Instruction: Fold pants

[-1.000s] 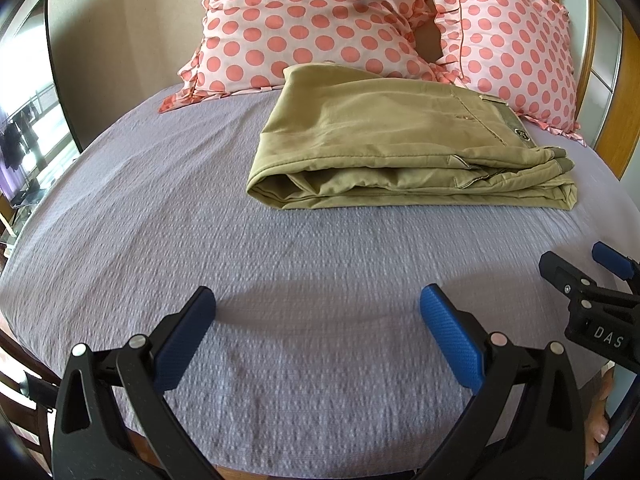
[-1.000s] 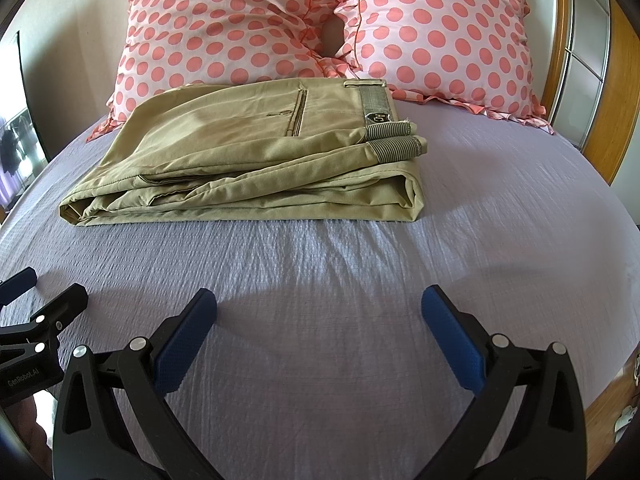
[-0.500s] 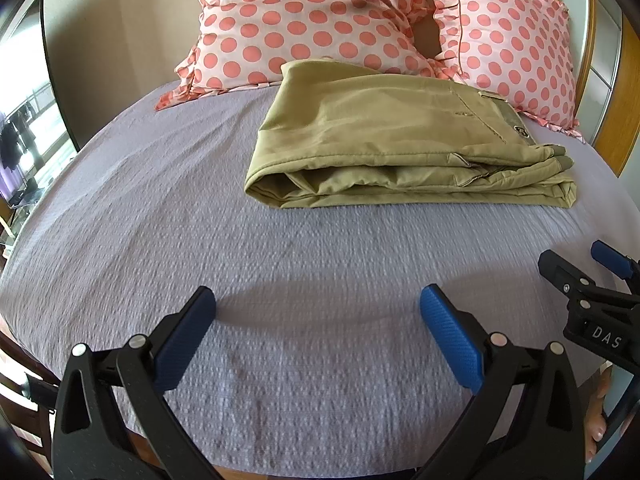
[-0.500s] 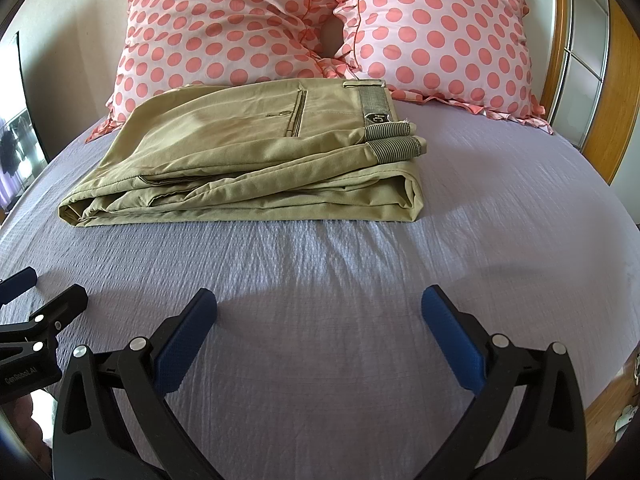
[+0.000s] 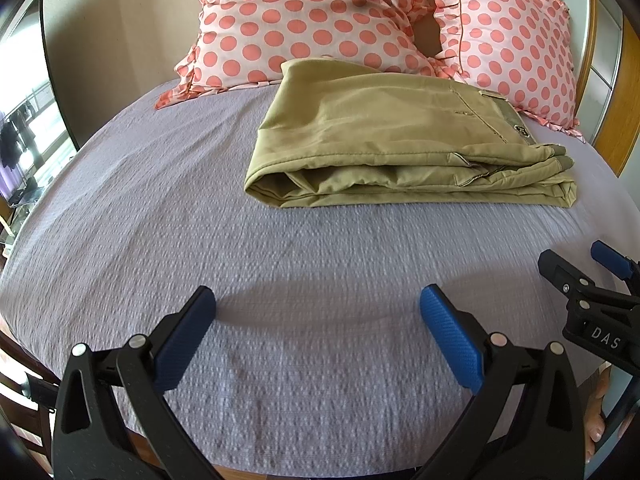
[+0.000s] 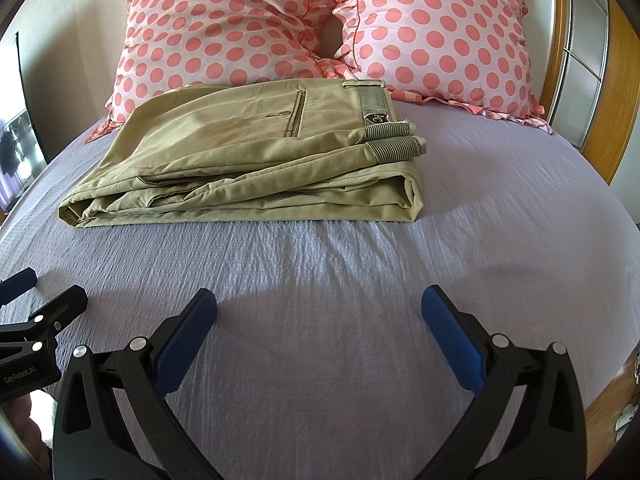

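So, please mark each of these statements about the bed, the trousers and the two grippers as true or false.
1. The khaki cotton pants lie folded on the lilac bedspread. True.
2. The left gripper grips the pants. False: it is open, apart from them.
3. Two pink polka-dot pillows stand behind the pants. True.
4. The right gripper is shut. False: its jaws stand wide open.
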{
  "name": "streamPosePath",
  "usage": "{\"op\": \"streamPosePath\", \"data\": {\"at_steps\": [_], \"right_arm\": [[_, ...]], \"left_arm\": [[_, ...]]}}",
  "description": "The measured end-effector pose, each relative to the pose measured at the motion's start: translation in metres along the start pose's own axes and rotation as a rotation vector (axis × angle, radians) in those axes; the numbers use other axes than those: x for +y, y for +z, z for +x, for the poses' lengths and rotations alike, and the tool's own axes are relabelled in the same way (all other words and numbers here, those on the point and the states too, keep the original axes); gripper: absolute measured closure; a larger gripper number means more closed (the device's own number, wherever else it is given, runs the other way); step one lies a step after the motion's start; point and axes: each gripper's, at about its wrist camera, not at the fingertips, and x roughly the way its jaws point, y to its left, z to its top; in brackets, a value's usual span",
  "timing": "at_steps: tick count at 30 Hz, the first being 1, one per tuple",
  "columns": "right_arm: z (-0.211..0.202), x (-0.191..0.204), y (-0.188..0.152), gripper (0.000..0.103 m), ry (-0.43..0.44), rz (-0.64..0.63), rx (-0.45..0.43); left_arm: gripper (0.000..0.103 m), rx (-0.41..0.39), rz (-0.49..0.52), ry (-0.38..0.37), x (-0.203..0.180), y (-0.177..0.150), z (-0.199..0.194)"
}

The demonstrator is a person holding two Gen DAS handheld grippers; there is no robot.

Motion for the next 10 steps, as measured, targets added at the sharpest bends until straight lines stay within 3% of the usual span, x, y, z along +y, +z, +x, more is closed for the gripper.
{"op": "streamPosePath", "data": {"at_steps": [10], "right_arm": [[0.0001,0.0002,-0.0001,0.001,0.000,0.000,0.000]], "left_arm": [[0.002,-0.009,0.003,-0.001,0.0015,-0.0031,-0.0006]]}}
